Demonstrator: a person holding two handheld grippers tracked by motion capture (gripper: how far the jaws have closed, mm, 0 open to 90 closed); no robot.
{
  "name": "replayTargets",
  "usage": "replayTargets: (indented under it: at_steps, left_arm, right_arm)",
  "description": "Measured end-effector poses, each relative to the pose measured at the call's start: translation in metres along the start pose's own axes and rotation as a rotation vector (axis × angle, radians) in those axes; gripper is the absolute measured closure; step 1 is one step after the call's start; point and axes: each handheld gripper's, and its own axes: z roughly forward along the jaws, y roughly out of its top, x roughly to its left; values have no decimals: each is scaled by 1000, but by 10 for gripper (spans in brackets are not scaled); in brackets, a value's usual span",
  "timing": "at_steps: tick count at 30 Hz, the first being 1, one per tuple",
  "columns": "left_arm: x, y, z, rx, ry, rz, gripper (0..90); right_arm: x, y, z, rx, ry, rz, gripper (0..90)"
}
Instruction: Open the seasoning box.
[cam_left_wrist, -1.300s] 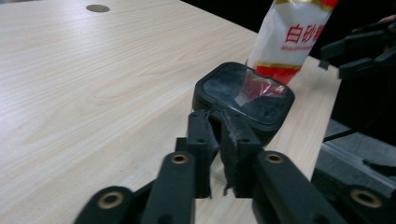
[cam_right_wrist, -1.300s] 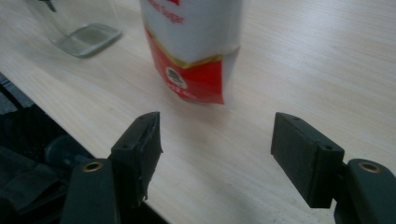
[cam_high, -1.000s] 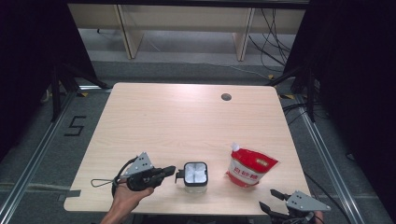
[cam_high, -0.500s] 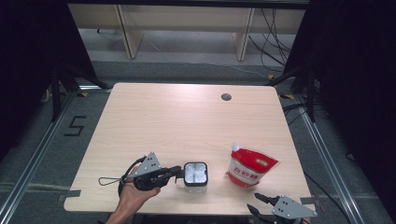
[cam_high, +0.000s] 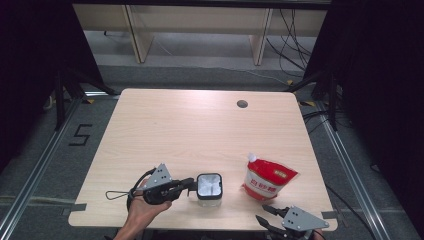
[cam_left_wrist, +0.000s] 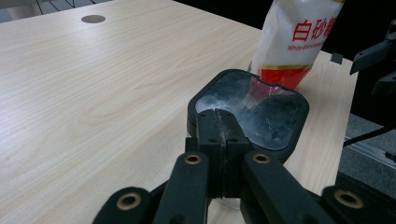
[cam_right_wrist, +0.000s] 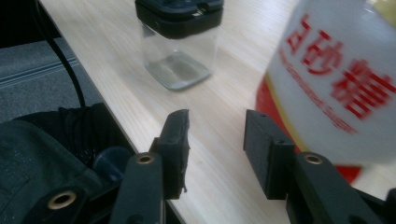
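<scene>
Your right hand-held gripper (cam_high: 268, 214) has slid along the near edge of the tabletop (cam_high: 200, 125) toward the white sugar pouch (cam_high: 268, 179), and its jaws have just been narrowing with nothing between them (open, then, not gripping). Your left hand-held gripper (cam_high: 192, 185) has kept its place, jaws pressed together against the black lid rim of the clear square jar (cam_high: 209, 189), which stands just left of the pouch. That steadied jar suggests the pouch is your next pick-up; the narrowed jaws may need widening first.
</scene>
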Motion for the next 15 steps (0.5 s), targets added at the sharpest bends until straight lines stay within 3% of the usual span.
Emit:
replayTargets:
  at_steps: [6,7,9,15]
  left_arm:
    - [2,-1,0,-10,-7,-1,890]
    - [1,-2,0,-8,-2,-21,890]
    - [2,-2,0,-15,-12,-9,890]
    - [3,-4,-1,-12,-12,-21,890]
  right_arm:
    - [7,12,22,-23,55,-29,693]
    - [8,15,28,-22,61,-34,704]
    - [9,19,36,-25,75,-45,724]
    - [7,31,52,-60,75,-44,792]
